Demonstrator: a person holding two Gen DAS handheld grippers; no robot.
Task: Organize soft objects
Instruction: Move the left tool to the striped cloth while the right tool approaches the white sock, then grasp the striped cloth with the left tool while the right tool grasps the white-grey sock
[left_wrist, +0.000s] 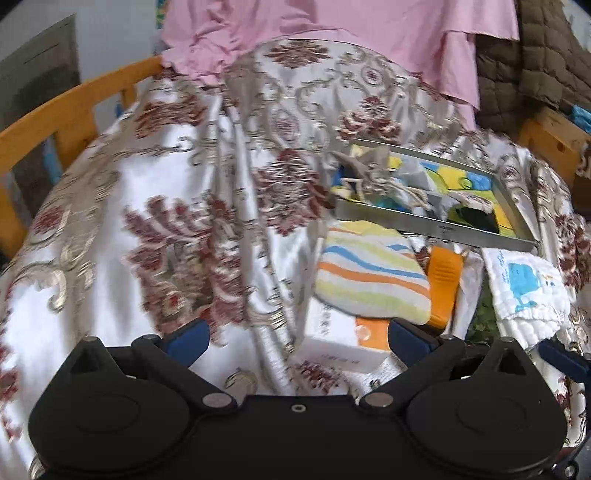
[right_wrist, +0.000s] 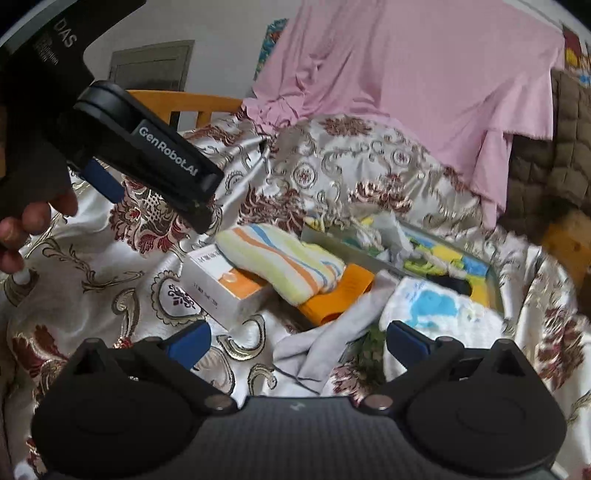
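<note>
Both left gripper (left_wrist: 298, 341) and right gripper (right_wrist: 298, 341) jaws gape wide, empty.

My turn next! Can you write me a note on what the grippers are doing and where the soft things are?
Left gripper: open, empty. Right gripper: open, empty, above the grey cloth.
In the metal tray: a jumble of small cloths.
Still outside it on the patterned bedspread: striped towel lying over the white box and an orange item, whale cloth, grey cloth.
Left to do: put those three away.
</note>
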